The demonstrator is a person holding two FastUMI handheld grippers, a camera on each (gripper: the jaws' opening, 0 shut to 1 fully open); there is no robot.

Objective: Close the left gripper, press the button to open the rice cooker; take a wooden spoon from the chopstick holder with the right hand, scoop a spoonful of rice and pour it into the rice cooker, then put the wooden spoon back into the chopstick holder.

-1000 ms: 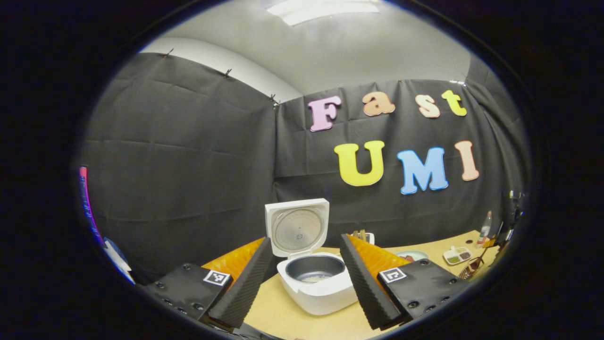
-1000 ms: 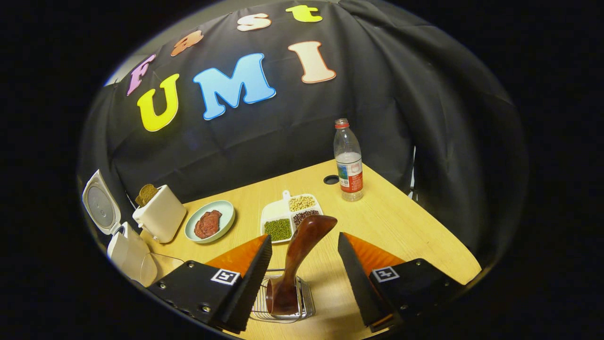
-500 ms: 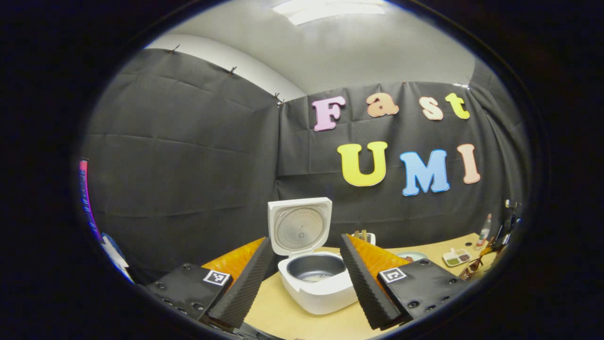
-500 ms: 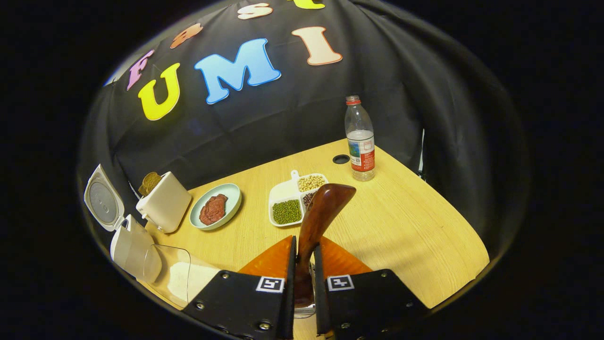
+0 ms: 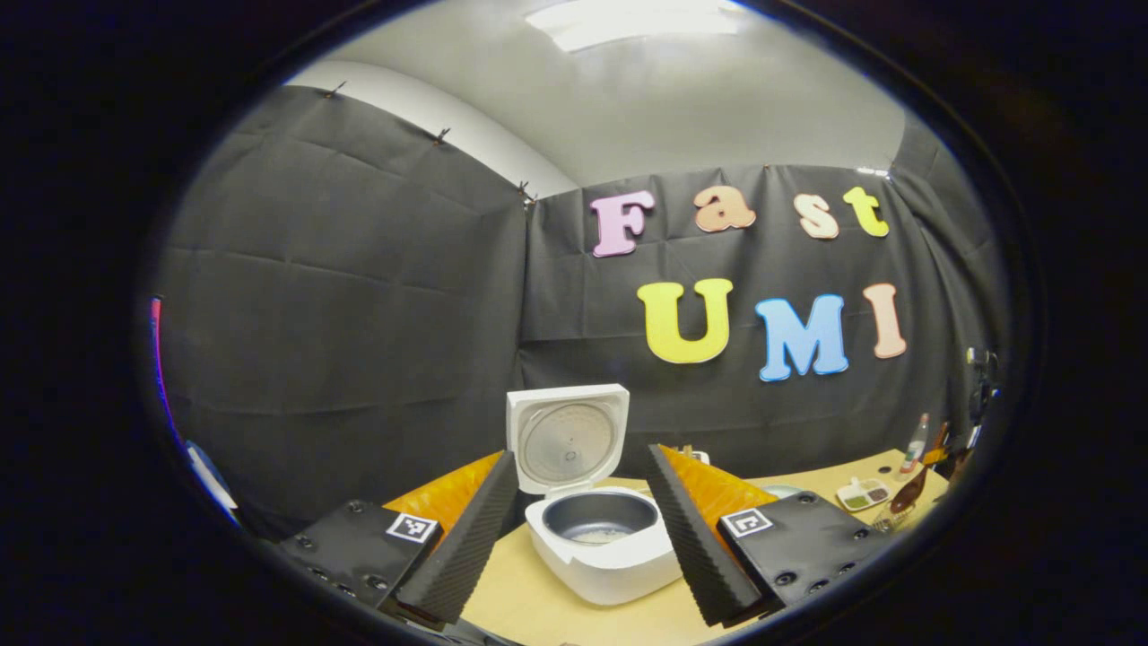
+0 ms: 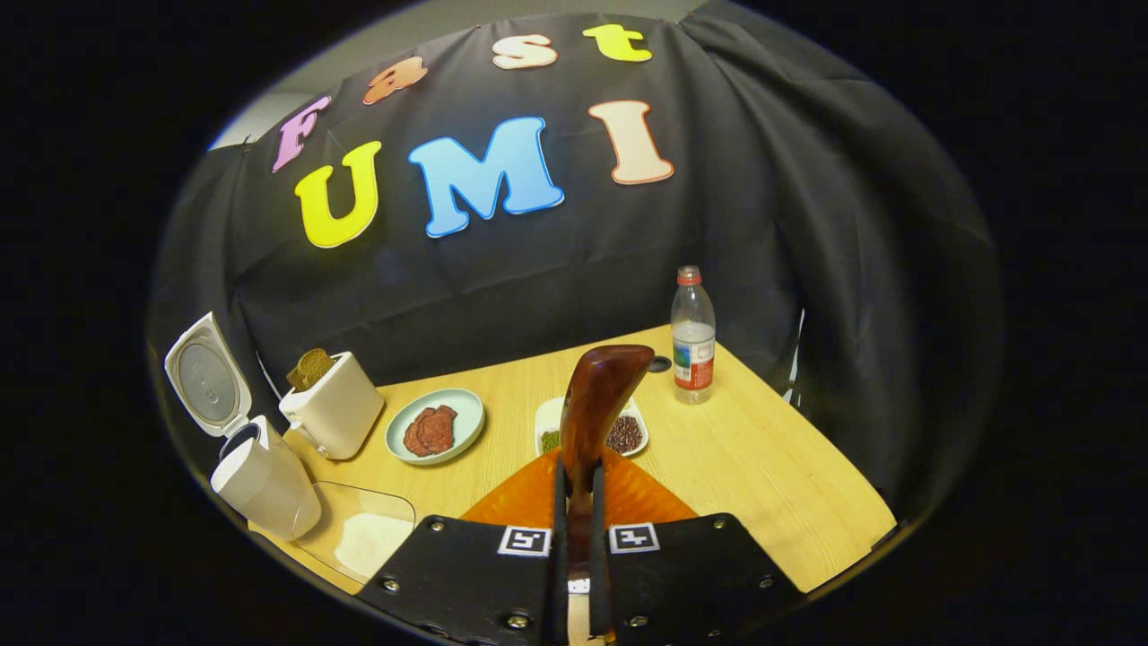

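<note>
Spoon in hand, rice next

The wooden spoon (image 6: 599,404) stands nearly upright, clamped between the right gripper (image 6: 578,538) fingers; the rice container (image 6: 359,538) sits at the table's near edge to its left, beside the open rice cooker (image 6: 260,480). The left gripper (image 5: 578,538) hangs spread before the cooker, holding nothing.

Staged kitchen mock-up inside a recording booth, not a home kitchen. Evidence: black cloth walls (image 5: 359,296) pinned up along their top edge, with a grey ceiling and a ceiling light panel (image 5: 628,16) above them. Landmark: light wooden table (image 6: 771,458) set into the cloth corner. On the table: open white rice cooker (image 5: 596,538), cream toaster holding bread (image 6: 332,413), pale green plate of meat (image 6: 435,426), white divided dish of beans (image 6: 623,432), clear plastic water bottle (image 6: 692,336).
</note>
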